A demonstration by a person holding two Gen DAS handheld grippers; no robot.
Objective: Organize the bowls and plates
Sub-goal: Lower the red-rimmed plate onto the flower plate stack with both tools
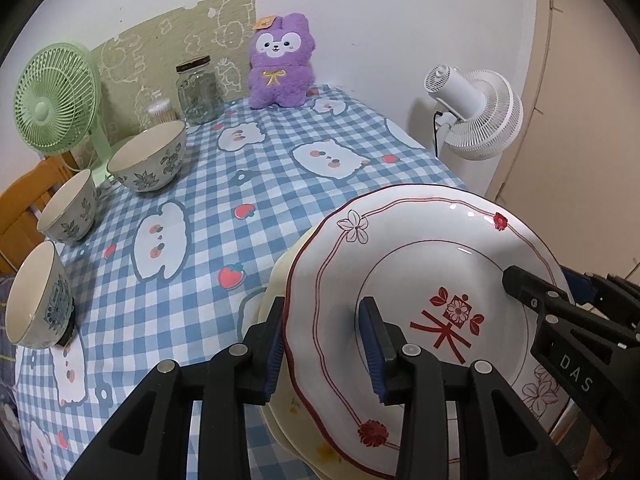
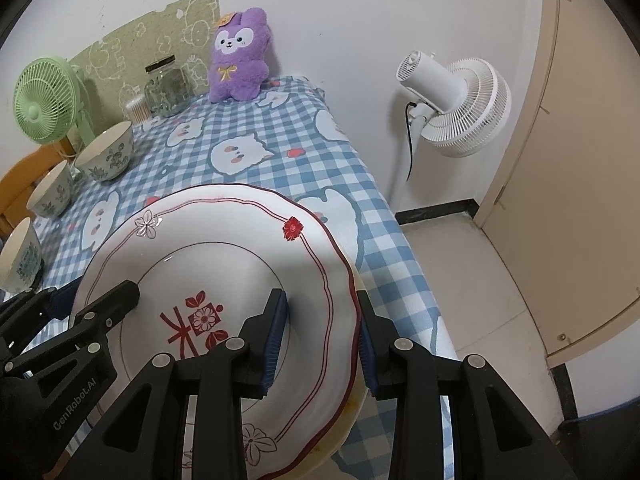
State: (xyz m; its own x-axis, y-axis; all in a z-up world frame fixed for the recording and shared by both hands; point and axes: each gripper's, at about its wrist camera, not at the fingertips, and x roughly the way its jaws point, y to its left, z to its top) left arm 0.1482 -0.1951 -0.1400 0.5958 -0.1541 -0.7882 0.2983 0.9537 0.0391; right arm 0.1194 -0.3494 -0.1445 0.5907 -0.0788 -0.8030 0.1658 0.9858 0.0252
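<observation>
Along the worktop's (image 1: 280, 184) left edge, three bowls (image 1: 148, 158) are sitting apart in a row, not yet nested. Toward the near right corner, the red-patterned plate (image 1: 420, 280) is lying on a cream plate (image 1: 276, 412) beneath it, so stacking the plates looks under way. The left gripper (image 1: 322, 346) is straddling the top plate's left rim, its fingers narrow, one above and one under it. The right gripper (image 2: 322, 344) is doing likewise at the right rim. Whether they are pinching or loosening, I cannot tell. Gathering the bowls seems to be remaining.
</observation>
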